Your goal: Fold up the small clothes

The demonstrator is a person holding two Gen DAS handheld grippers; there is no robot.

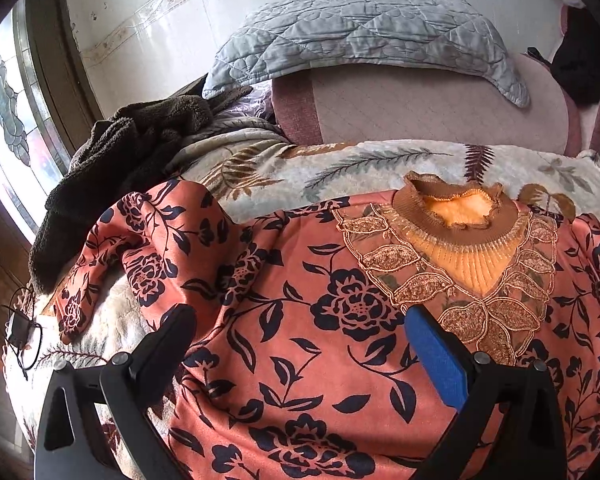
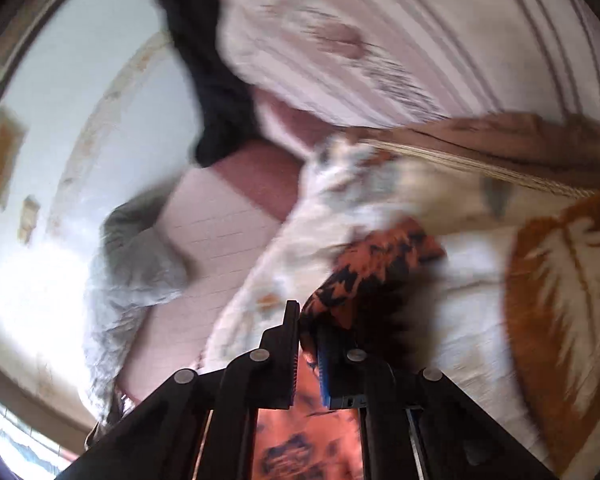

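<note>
No folds are complete: the floral top (image 1: 300, 300) lies spread on the bed (image 1: 380, 160). Left gripper (image 1: 300, 332) fingers spread above it; right gripper (image 2: 308, 320) fingers pinch its sleeve (image 2: 364, 272).

- Left gripper (image 1: 300, 322): black angular fingers, one faced with a blue pad, round grey screw heads.
- Right gripper (image 2: 308, 320): black linkage, ribbed blue pad, silver screws.
</note>
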